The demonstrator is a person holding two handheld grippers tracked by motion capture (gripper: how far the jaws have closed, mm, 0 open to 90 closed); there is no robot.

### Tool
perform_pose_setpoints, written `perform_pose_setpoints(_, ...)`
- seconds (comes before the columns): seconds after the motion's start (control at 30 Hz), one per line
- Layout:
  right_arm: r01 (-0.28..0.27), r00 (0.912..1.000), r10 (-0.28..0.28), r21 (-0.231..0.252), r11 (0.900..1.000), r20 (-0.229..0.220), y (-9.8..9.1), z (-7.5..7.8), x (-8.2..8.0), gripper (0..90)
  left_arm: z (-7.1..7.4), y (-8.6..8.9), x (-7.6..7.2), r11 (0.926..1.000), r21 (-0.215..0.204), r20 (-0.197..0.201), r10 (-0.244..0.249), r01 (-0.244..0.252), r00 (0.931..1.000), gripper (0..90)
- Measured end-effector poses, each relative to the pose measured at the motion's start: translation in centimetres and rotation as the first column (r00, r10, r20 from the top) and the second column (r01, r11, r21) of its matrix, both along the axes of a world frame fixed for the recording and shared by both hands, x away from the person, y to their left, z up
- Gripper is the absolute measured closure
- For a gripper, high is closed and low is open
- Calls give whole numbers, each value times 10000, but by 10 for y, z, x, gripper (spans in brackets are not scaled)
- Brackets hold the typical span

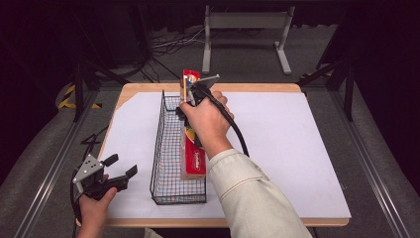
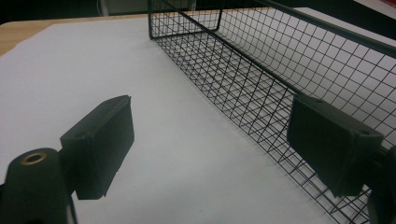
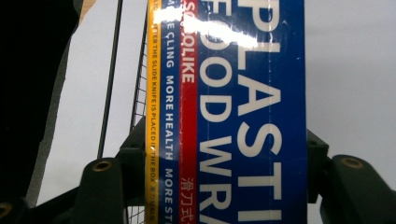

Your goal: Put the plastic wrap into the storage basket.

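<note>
Right tool [image 1: 190,94] was clamped on the long plastic wrap box [image 1: 192,148], held lengthwise over the wire basket [image 1: 159,148], probably so it'd fit inside. Left tool [image 1: 120,166] sat wide open, holding nothing, beside the basket on the tabletop [image 1: 297,148].

Your right hand [image 1: 205,119] reaches forward with the forearm stretched out in a pale sleeve [image 1: 247,193], and the right gripper [image 1: 190,94] beyond your knuckles has its jaws closed tight on what they grip, its cable trailing back beside your wrist. Your left hand [image 1: 94,203] sits low and near you, holding the left gripper [image 1: 121,166] level with its jaws spread wide and nothing between them.
</note>
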State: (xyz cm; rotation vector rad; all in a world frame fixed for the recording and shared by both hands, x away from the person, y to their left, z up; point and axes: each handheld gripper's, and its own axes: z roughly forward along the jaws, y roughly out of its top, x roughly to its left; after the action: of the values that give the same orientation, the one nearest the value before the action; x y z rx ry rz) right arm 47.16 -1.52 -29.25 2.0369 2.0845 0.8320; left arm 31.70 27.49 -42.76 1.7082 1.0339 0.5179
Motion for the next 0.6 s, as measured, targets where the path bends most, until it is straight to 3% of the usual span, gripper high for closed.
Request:
perform_pose_setpoints(0.17, 31, 10000, -30, 151, 9999, -63, 4, -7, 1, 402, 0, -1, 1, 10000, 16, -4, -35, 35, 10000, 157)
perform_pose_setpoints(0.6, 132, 9997, -134, -134, 9998, -183, 13, -31, 1, 401, 0, -3, 3, 10000, 4, 14, -98, 98, 10000, 157)
